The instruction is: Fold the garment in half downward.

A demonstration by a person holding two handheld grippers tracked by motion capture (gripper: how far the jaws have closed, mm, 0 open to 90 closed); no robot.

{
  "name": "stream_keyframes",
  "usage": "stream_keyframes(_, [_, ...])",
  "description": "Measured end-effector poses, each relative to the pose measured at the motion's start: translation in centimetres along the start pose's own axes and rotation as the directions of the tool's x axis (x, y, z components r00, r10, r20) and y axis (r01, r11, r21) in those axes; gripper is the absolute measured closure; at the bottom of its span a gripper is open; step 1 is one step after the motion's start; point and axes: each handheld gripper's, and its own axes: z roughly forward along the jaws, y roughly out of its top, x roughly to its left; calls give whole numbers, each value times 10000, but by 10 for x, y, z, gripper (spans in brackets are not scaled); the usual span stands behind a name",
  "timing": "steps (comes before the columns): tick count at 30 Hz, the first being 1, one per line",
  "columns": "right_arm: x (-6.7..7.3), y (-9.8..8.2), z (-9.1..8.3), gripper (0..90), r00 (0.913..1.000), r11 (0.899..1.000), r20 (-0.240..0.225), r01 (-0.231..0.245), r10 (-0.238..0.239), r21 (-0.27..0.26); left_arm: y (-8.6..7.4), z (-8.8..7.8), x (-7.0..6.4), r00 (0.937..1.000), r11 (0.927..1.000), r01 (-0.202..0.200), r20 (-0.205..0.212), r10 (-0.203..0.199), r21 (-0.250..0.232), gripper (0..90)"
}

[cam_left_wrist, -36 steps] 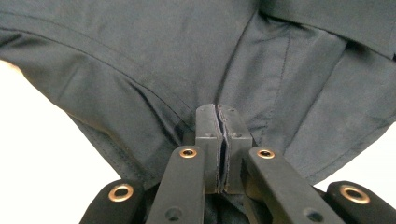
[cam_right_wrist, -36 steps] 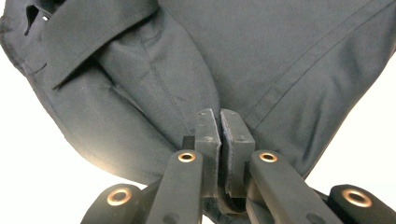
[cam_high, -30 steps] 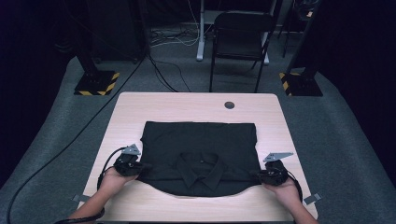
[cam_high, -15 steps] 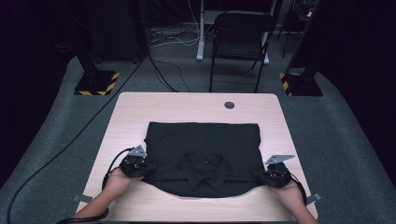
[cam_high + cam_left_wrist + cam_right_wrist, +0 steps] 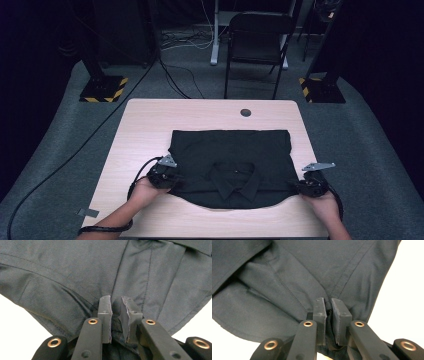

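Left hand (image 5: 141, 192): comes in from the bottom edge of the high view, wrapped round the left gripper (image 5: 172, 181), with a black cable looping off behind it.

Left gripper: sits right at the left edge of the folded black button-up shirt (image 5: 231, 167). In the left gripper view (image 5: 116, 320) the two grey pads have a narrow gap between them and a pinch of dark cloth bunched down low in that gap. The jaws have just been opening a bit, so the bite looks loose; honestly can't tell if the pads are pressing the fabric or not.

Shirt: lies flat on the light wooden table (image 5: 145, 130), folded into a rough rectangle, collar and placket facing up near the front edge, the bottom hem curving toward the person. It's in the nearer half of the tabletop, between the two grippers.

Round grey cap (image 5: 245, 112): set in the tabletop near the far edge, well apart from the shirt.

Right gripper (image 5: 300, 187): at the shirt's right front corner, held by the right hand (image 5: 324, 202). In the right gripper view (image 5: 329, 315) the pads stand nearly together with a fold of shirt seam (image 5: 317, 277) running into the slit. These jaws have just been easing open too, cloth between them; can't tell whether it's gripped.

Black chair (image 5: 257, 40): on the grey floor beyond the table.
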Motion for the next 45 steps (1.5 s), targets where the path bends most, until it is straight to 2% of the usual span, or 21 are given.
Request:
stream_keyframes(7, [-20, -6, -9, 818, 9983, 9989, 343, -462, 464, -43, 15, 14, -9, 9995, 9999, -95, 308, 93, 34, 783])
stream_keyframes(10, [-25, -7, -12, 818, 9974, 9988, 536, -481, 481, 0, 19, 19, -12, 9990, 9999, -112, 437, 111, 15, 783])
stream_keyframes(15, [-32, -9, -18, 816, 9961, 9989, 753, -461, 450, 129, 23, 25, -16, 9976, 9998, 95, 681, -83, -169, 783])
stream_keyframes(19, [-35, -11, -21, 804, 9945, 9991, 987, -368, 344, 229, 25, 28, -20, 9972, 9998, -25, 743, 40, -207, 780])
stream_keyframes(22, [-34, -11, -21, 779, 9928, 9993, 1170, -300, 273, 218, 23, 28, -19, 9953, 9993, 127, 965, -93, -353, 758])
stream_keyframes(26, [-32, -12, -22, 744, 9898, 9996, 1414, -210, 185, 163, 22, 28, -19, 9913, 9988, 76, 1315, -13, -474, 659])
stream_keyframes(29, [-31, -13, -22, 688, 9862, 9998, 1645, -194, 179, 72, 22, 27, -20, 9890, 9983, 126, 1478, -41, -566, 537])
stream_keyframes(32, [-30, -14, -22, 622, 9813, 9999, 1921, -98, 90, 31, 23, 22, -21, 9908, 9967, 27, 1348, 83, -816, 441])
stream_keyframes(36, [-29, -15, -22, 517, 9733, 9999, 2294, -110, 119, -51, 27, 14, -20, 9950, 9924, 211, 992, -90, -1215, 304])
stream_keyframes(39, [-29, -16, -22, 469, 9698, 9998, 2430, -193, 212, -104, 28, 10, -16, 9969, 9909, 330, 748, -234, -1306, 249])
stream_keyframes(43, [-32, -16, -21, 330, 9575, 9983, 2825, -564, 580, -137, 28, 9, -13, 9973, 9897, 496, 600, -418, -1344, 211])
stream_keyframes(45, [-32, -17, -21, 326, 9588, 9983, 2779, -559, 580, -153, 29, 9, -12, 9974, 9894, 535, 545, -465, -1353, 193])
